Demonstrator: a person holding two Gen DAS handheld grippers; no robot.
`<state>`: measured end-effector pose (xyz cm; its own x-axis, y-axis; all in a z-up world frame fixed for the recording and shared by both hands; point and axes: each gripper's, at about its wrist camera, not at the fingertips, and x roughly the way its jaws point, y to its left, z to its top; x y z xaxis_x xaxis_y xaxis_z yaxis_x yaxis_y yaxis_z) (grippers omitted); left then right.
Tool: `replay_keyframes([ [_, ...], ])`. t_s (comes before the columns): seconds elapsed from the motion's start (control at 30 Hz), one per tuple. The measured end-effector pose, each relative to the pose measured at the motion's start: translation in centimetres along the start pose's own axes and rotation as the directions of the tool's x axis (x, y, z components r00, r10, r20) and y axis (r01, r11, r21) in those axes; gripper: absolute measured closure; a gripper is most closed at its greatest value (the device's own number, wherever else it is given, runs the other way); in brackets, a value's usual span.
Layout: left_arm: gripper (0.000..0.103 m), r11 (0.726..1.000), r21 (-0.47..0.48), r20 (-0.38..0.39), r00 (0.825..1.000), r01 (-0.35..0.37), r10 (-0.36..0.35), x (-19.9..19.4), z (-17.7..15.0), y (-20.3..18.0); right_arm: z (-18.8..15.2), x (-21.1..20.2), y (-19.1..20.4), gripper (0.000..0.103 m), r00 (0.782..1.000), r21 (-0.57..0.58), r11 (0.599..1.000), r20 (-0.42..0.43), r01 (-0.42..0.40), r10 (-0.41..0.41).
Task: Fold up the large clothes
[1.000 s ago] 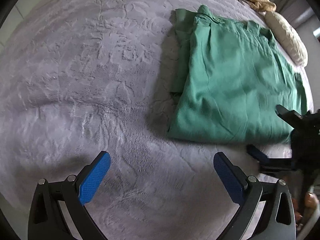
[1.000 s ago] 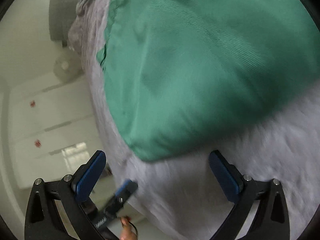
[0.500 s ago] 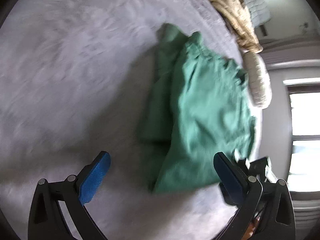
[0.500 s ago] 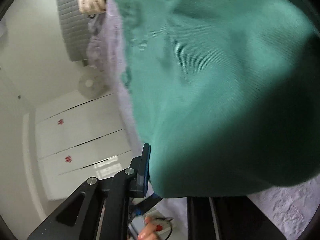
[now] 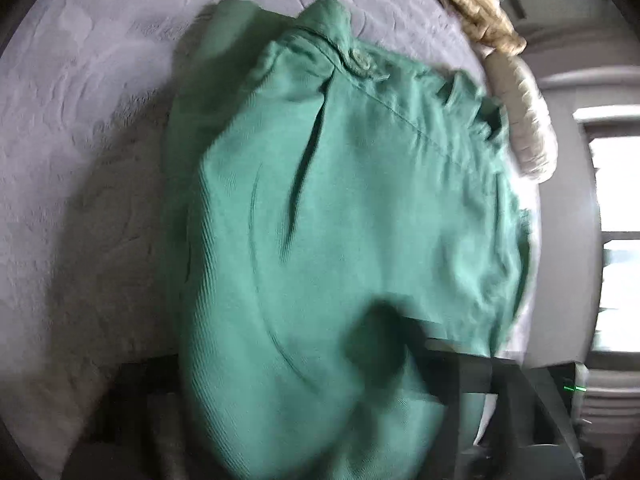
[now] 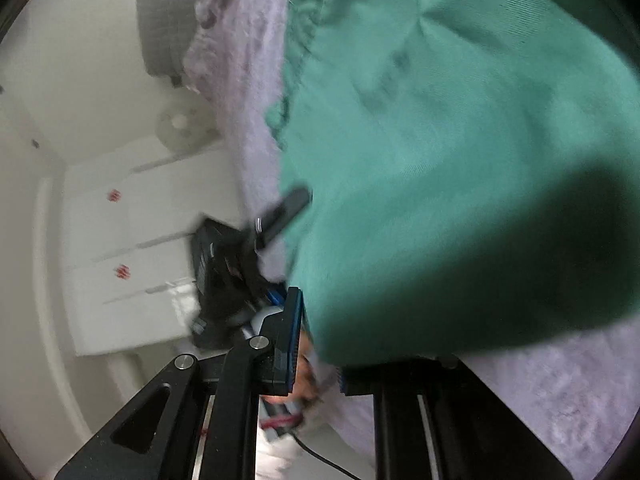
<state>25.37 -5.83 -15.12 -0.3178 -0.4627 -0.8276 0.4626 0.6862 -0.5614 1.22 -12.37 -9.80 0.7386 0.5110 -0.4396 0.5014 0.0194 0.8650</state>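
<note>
A folded green garment [image 5: 352, 220] lies on a grey-lilac bedspread [image 5: 92, 128], its button and waistband at the far end. In the left wrist view its near edge drapes over my left gripper [image 5: 316, 380] and hides the pads; the dark finger frames sit close together under the cloth. In the right wrist view the garment [image 6: 460, 160] fills the upper right. My right gripper [image 6: 320, 344] is shut on its near corner, blue pads nearly touching. The left gripper's body [image 6: 224, 264] shows beyond the bed edge.
A beige knitted blanket [image 5: 476, 12] and a cream pillow [image 5: 528, 120] lie at the far side of the bed. A window [image 5: 616, 240] is on the right. White cupboards [image 6: 120, 248] and a fan [image 6: 180, 124] stand beyond the bed edge.
Both grippers moved in from open onto the garment's near edge. The right closed on its corner half a second ago; the left has since gone under the cloth and closed up.
</note>
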Motion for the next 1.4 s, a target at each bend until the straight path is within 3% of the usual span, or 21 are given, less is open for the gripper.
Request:
replay_keyframes([
  [0.03,0.069,1.0,-0.011,0.004,1.0,-0.012,0.012,0.0,0.0,0.0,-0.4,-0.2,0.1,0.081,0.998,-0.022,0.999,-0.038,0.041,-0.042],
  [0.07,0.081,1.0,-0.013,0.012,1.0,-0.005,0.005,-0.2,0.0,-0.1,-0.6,-0.5,0.2,0.074,0.994,-0.045,0.997,-0.076,0.069,-0.072],
  [0.17,0.087,1.0,0.027,0.052,0.999,0.0,-0.001,-1.7,-0.4,-1.0,-1.2,-3.0,1.2,0.072,0.984,-0.151,0.979,-0.101,0.134,-0.15],
  [0.27,0.087,0.992,0.124,0.107,0.994,-0.038,0.025,-3.3,-1.0,-3.6,-0.2,-7.4,2.6,0.072,0.965,-0.249,0.932,0.078,0.262,-0.25],
  [0.3,0.087,0.988,0.151,0.124,0.992,-0.044,0.026,-3.7,-1.1,-4.8,0.5,-8.6,2.6,0.074,0.95,-0.256,0.916,0.141,0.308,-0.28],
  [0.33,0.087,0.983,0.176,0.14,0.99,-0.047,0.022,-4.1,-1.3,-6.2,1.7,-9.6,2.5,0.077,0.919,-0.252,0.889,0.208,0.382,-0.336],
  [0.4,0.089,0.977,0.207,0.163,0.986,-0.049,0.015,-4.8,-1.5,-8.5,3.3,-9.6,1.4,0.082,0.888,-0.241,0.863,0.243,0.444,-0.39],
  [0.47,0.089,0.971,0.237,0.184,0.983,-0.039,-0.005,-5.4,-1.6,-11.8,5.2,-7.9,-1.6,0.091,0.878,-0.206,0.855,0.183,0.475,-0.443],
  [0.57,0.089,0.949,0.312,0.21,0.977,-0.046,-0.022,-6.4,-2.2,-16.5,5.8,-7.5,-3.4,0.091,0.892,-0.18,0.877,0.167,0.446,-0.42],
  [0.63,0.089,0.933,0.359,0.221,0.974,-0.042,-0.041,-6.3,-2.6,-19.9,5.5,-8.5,-3.6,0.091,0.921,-0.183,0.906,0.162,0.381,-0.354],
  [0.73,0.089,0.895,0.444,0.219,0.974,-0.039,-0.066,-4.8,-3.3,-25.9,4.5,-11.3,-4.0,0.091,0.947,-0.179,0.936,0.165,0.302,-0.274],
  [0.87,0.089,0.841,0.54,0.164,0.983,-0.019,-0.082,0.4,-4.7,-33.4,3.3,-16.9,-5.2,0.091,0.948,-0.16,0.955,0.238,0.251,-0.21],
  [0.97,0.089,0.815,0.579,0.12,0.992,-0.038,-0.039,5.4,-5.7,-37.1,2.5,-22.0,-7.2,0.089,0.932,-0.113,0.967,0.313,0.228,-0.183],
  [1.03,0.088,0.803,0.59,0.092,0.995,-0.085,0.038,9.9,-6.4,-38.6,2.1,-24.9,-9.4,0.088,0.921,-0.062,0.975,0.346,0.213,-0.18],
  [1.13,0.088,0.779,0.599,0.097,0.983,-0.185,0.158,14.7,-7.3,-39.2,1.6,-27.4,-12.4,0.088,0.915,0.003,0.983,0.366,0.182,-0.17],
  [1.17,0.087,0.773,0.598,0.112,0.976,-0.215,0.185,15.6,-7.6,-39.2,1.6,-27.7,-12.9,0.088,0.915,0.016,0.985,0.368,0.173,-0.166],
  [1.23,0.073,0.766,0.603,0.123,0.974,-0.225,0.189,15.9,-8.2,-39.6,1.1,-28.5,-14.2,0.088,0.915,0.032,0.987,0.372,0.155,-0.156],
  [1.27,0.056,0.764,0.607,0.125,0.975,-0.22,0.182,15.7,-8.5,-39.9,1.0,-28.8,-14.6,0.088,0.914,0.037,0.988,0.374,0.152,-0.154],
  [1.3,0.047,0.761,0.614,0.124,0.978,-0.209,0.168,15.6,-8.7,-40.3,0.9,-28.9,-15.0,0.088,0.915,0.043,0.989,0.375,0.142,-0.148],
  [1.33,0.036,0.752,0.63,0.131,0.981,-0.196,0.145,15.1,-9.3,-41.1,0.6,-29.2,-15.3,0.088,0.916,0.046,0.99,0.374,0.137,-0.144],
  [1.4,0.026,0.717,0.668,0.157,0.98,-0.199,0.126,14.4,-10.2,-42.3,0.6,-28.7,-15.3,0.088,0.917,0.048,0.99,0.373,0.131,-0.139],
])
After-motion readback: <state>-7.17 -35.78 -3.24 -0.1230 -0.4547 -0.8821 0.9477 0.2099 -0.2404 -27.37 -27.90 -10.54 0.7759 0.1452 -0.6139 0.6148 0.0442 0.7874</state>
